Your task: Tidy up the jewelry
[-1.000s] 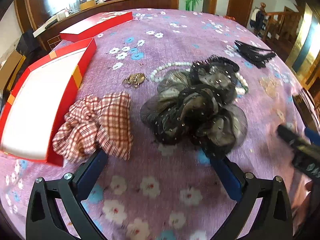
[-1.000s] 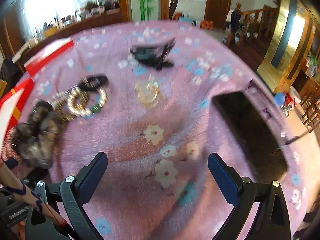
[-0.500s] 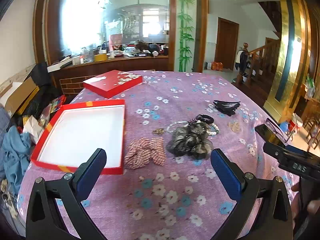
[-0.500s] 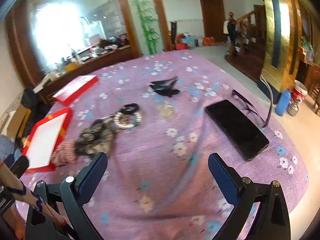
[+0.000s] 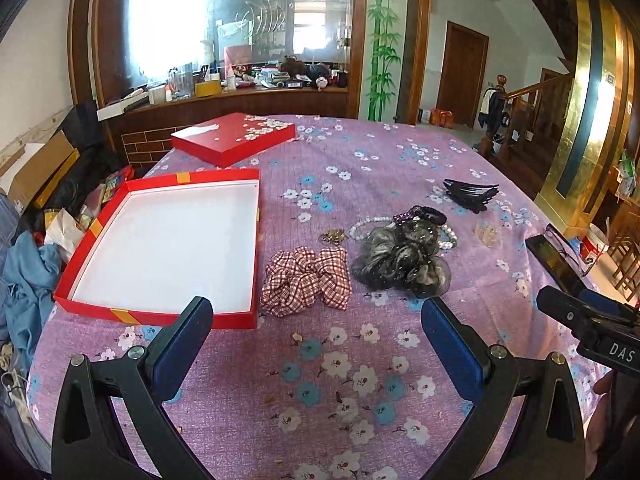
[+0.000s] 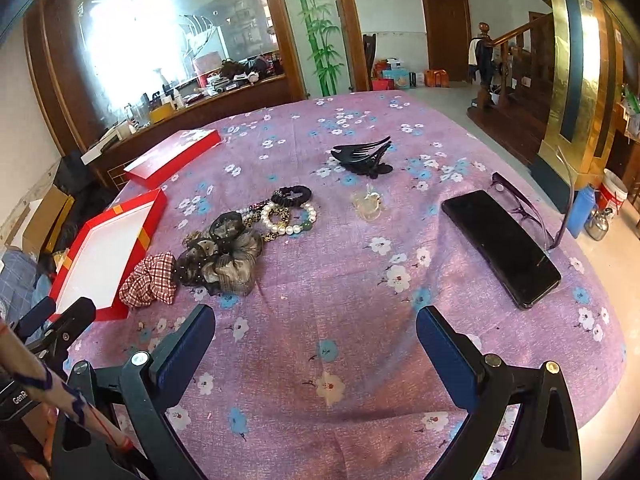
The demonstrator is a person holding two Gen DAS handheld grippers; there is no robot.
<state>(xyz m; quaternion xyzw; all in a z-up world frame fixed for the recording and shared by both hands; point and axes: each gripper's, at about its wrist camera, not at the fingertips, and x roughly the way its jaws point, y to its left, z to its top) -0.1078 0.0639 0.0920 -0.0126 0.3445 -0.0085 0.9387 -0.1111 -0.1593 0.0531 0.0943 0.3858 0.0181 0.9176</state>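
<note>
Two hand-held grippers are hovering above the near edge of the worktop, both with jaws spread wide and nothing between them: the left hand-held gripper [image 5: 318, 344] and the right hand-held gripper [image 6: 316, 344].

Reading the left wrist view as a clock face, the red-and-white checked fabric scrunchie [image 5: 306, 282] is lying just past the left gripper at about twelve o'clock, close beside the front right corner of the open red cardboard box with a white lining [image 5: 256, 240], which is sitting at ten o'clock with nothing in it. Touching the scrunchie on its one o'clock side is the dark grey dotted gauze scrunchie [image 5: 402, 262], and behind that the white pearl bead bracelet [image 5: 370, 222], a small gold trinket [image 5: 332, 235] and a black hair tie [image 5: 430, 213] are clustering together. The black plastic claw clip [image 5: 470, 194] is resting well apart at two o'clock. The red box lid with white blossoms [image 5: 234, 138] is lying beyond the box at eleven o'clock.

In the right wrist view the black smartphone [image 6: 500, 246] and the purple-framed glasses [image 6: 528, 210] are lying at two o'clock, off to the side of the jewelry.

The task appears to be only starting: no piece is in the box yet. The next move likely calls for lowering one gripper over the nearest scrunchie, pinching its soft folds, and carrying it into the box.
</note>
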